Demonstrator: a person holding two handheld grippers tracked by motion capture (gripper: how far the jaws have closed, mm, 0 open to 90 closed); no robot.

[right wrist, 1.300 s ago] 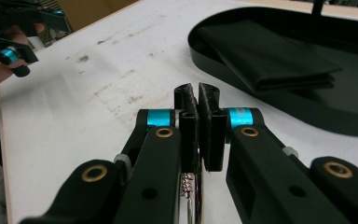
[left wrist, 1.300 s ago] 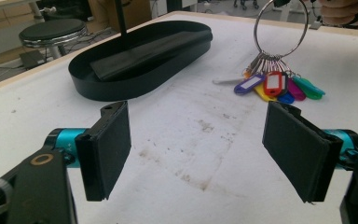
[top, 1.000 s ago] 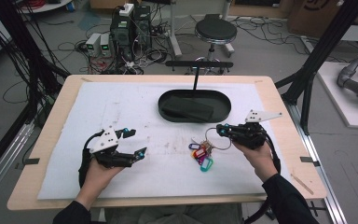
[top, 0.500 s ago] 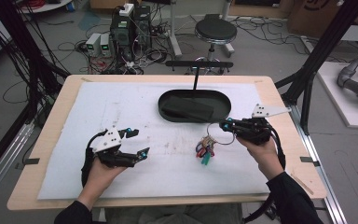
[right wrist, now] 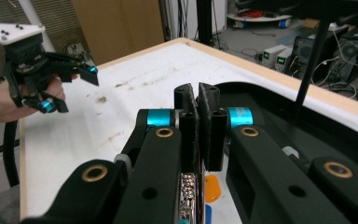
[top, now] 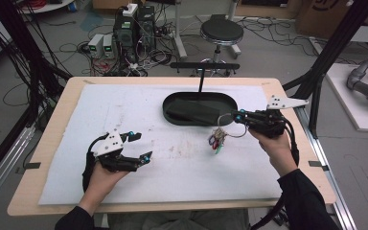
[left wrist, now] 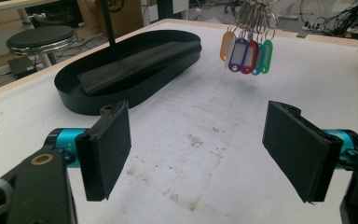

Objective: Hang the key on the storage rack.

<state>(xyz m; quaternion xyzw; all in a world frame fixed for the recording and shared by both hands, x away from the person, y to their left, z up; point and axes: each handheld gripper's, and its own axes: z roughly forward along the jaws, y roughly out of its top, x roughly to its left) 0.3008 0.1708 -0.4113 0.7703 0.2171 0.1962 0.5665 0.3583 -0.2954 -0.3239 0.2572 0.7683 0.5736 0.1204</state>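
A bunch of coloured key tags (top: 216, 141) on a metal ring hangs just above the white mat, in front of the black oval tray (top: 165, 108). My right gripper (top: 237, 116) is shut on the ring and holds it from the right. In the right gripper view the jaws (right wrist: 198, 98) are pressed together, with the ring's chain (right wrist: 186, 196) and an orange tag (right wrist: 212, 186) below them. My left gripper (top: 141, 145) stands open low over the mat at the left, nothing between its pads (left wrist: 107, 149). From there the key tags (left wrist: 244, 49) dangle ahead, clear of the mat.
The tray (left wrist: 74, 100) holds a flat black block (top: 191, 111), and a black T-shaped stand (top: 201, 76) rises behind it. A stool and cabled electronics stand on the floor beyond the table's far edge. White mat lies between the two grippers.
My right gripper has risen and drifted towards the tray, lifting the key tags off the mat. The left gripper has stayed where it was.
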